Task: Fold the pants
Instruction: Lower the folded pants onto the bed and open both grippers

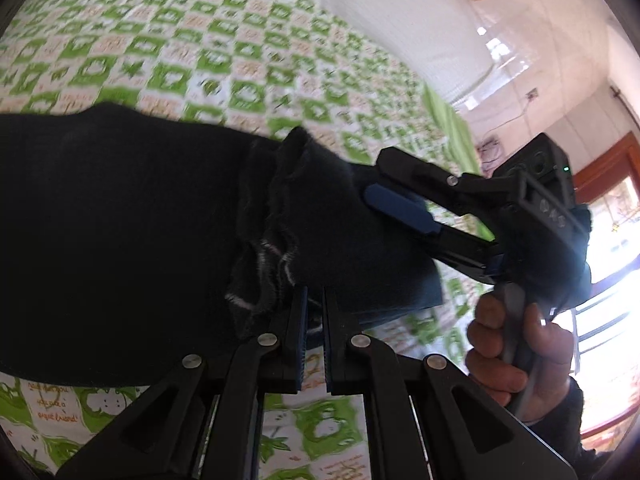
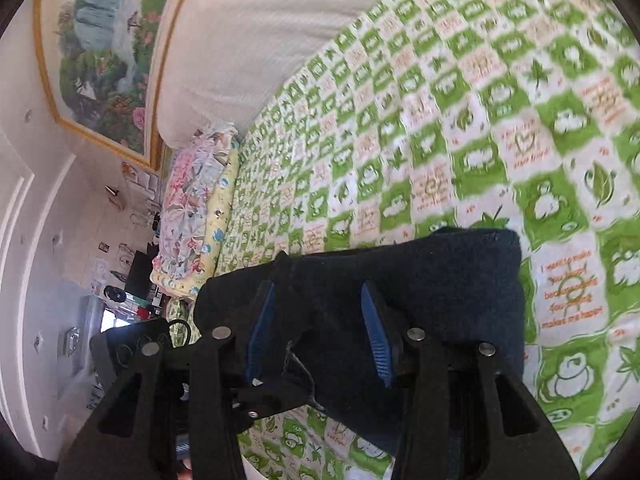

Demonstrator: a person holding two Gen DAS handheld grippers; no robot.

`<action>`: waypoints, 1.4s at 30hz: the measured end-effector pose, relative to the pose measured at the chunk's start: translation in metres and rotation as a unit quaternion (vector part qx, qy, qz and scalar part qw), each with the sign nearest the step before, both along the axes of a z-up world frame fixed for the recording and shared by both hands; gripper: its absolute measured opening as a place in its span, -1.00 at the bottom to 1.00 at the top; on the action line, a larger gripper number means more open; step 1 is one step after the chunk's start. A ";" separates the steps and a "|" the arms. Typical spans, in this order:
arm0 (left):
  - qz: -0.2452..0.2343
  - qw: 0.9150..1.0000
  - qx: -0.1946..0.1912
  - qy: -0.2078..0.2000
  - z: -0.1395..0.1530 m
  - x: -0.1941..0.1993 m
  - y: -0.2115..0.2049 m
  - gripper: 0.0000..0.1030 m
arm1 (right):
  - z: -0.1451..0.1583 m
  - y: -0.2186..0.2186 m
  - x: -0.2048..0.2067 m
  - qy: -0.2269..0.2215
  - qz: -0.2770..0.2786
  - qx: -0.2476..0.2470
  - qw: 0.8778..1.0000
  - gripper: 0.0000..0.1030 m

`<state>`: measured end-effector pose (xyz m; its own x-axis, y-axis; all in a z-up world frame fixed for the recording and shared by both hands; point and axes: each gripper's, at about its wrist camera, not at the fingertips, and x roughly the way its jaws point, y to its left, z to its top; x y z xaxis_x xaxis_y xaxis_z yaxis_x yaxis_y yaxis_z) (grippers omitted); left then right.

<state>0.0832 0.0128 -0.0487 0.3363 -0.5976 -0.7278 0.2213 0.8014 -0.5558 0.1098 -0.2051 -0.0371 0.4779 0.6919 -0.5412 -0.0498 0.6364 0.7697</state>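
Observation:
Dark navy pants (image 1: 120, 220) lie on a green-and-white frog-pattern bedsheet (image 1: 200, 48). In the left wrist view my left gripper (image 1: 315, 300) has its jaws nearly closed on the gathered waistband edge (image 1: 276, 264). My right gripper (image 1: 384, 184) shows there from the side, its blue pads (image 1: 396, 208) over the pants' end. In the right wrist view my right gripper (image 2: 316, 296) stands open, its jaws spread over the folded pants (image 2: 440, 280). The left gripper's body (image 2: 132, 344) shows at lower left.
The bedsheet (image 2: 480, 120) spreads wide beyond the pants. Floral pillows (image 2: 192, 208) lie at the bed's head, under a white headboard (image 2: 260, 32) and a framed picture (image 2: 104, 48). A bright doorway (image 1: 608, 240) is at right.

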 end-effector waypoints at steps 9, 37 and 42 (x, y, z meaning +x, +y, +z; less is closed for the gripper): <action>0.039 0.999 0.009 -0.024 0.014 -0.015 0.020 -0.07 | 0.012 0.010 -0.002 -0.011 0.010 -0.008 1.000 0.11; 0.346 0.937 0.011 -0.038 0.029 -0.095 0.248 0.32 | 0.051 0.176 0.035 -0.072 0.197 -0.088 0.974 0.12; 0.380 0.925 0.000 -0.016 0.016 -0.098 0.281 0.32 | 0.051 0.210 0.050 -0.077 0.227 -0.100 0.966 0.12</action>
